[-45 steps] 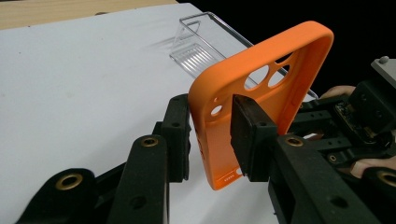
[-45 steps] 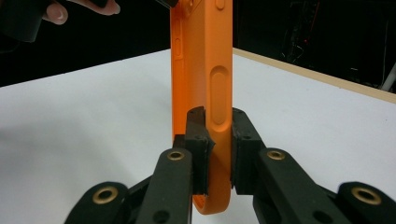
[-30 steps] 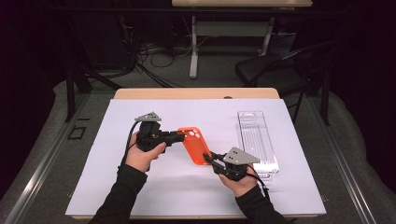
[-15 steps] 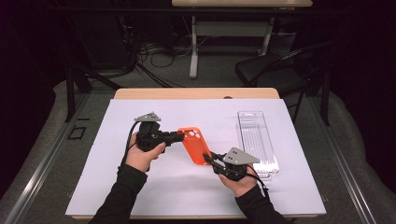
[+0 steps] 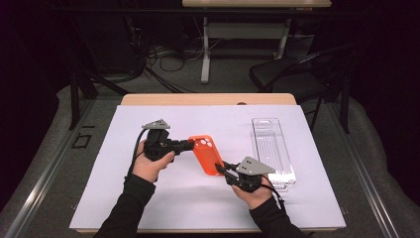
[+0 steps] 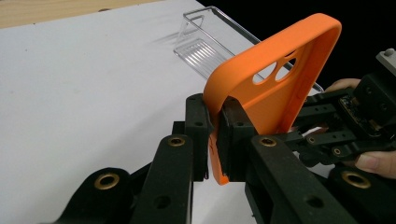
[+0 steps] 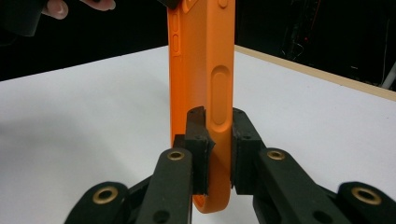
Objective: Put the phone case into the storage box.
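An orange phone case [image 5: 208,154] hangs above the white table, gripped at both ends. My left gripper [image 5: 190,145] holds its far upper end; in the left gripper view the pads [image 6: 233,126] pinch the case's rim [image 6: 280,70], and these jaws have just been closing further on it. My right gripper [image 5: 220,168] is shut on the near lower end. In the right gripper view the case [image 7: 205,56] stands edge-on and upright between the jaws [image 7: 218,126], with a side button by the pads. The right gripper [image 6: 336,135] also appears beyond the case in the left gripper view.
A clear plastic tray [image 5: 272,144] lies on the right side of the white sheet [image 5: 173,198], just behind my right hand. A wooden table edge [image 5: 208,99] runs along the far side. A dark chair [image 5: 292,74] and cables stand beyond the table.
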`<state>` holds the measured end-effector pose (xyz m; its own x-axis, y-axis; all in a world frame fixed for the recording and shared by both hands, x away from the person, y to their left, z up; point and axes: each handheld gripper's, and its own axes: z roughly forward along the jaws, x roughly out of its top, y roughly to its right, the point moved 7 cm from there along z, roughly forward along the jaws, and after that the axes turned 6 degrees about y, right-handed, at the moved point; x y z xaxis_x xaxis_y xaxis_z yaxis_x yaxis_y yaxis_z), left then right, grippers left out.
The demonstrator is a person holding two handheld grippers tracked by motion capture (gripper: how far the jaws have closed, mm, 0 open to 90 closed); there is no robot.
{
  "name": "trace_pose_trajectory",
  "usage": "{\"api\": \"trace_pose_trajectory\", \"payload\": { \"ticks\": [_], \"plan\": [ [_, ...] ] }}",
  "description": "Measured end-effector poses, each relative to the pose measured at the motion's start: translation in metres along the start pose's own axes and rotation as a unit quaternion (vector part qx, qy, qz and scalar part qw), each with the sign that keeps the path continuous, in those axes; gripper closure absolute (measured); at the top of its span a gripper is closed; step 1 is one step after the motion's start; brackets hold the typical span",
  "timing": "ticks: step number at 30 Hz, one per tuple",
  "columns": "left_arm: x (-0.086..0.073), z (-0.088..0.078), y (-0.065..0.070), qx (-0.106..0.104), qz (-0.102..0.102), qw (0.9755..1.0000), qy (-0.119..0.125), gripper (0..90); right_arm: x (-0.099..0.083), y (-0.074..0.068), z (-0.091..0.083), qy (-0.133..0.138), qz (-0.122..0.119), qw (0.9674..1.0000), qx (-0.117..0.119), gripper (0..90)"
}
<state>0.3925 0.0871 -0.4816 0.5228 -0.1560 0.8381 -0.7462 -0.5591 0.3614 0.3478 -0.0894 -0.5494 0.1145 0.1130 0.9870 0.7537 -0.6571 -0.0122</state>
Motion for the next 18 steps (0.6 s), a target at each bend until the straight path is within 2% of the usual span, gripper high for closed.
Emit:
{"api": "trace_pose_trajectory", "payload": {
  "ticks": [7,18],
  "plan": [
    [0.0001,-0.0002,-0.0013,-0.009,0.001,1.0,0.0,84.4,0.0,0.0001,0.0001,0.0,0.0,1.0,-0.001,80.7],
    [0.0003,-0.0008,-0.0011,-0.018,-0.01,0.9998,0.002,85.0,-0.0005,0.0007,0.0003,-0.001,0.002,1.0,0.0,80.6]
  ]
}}
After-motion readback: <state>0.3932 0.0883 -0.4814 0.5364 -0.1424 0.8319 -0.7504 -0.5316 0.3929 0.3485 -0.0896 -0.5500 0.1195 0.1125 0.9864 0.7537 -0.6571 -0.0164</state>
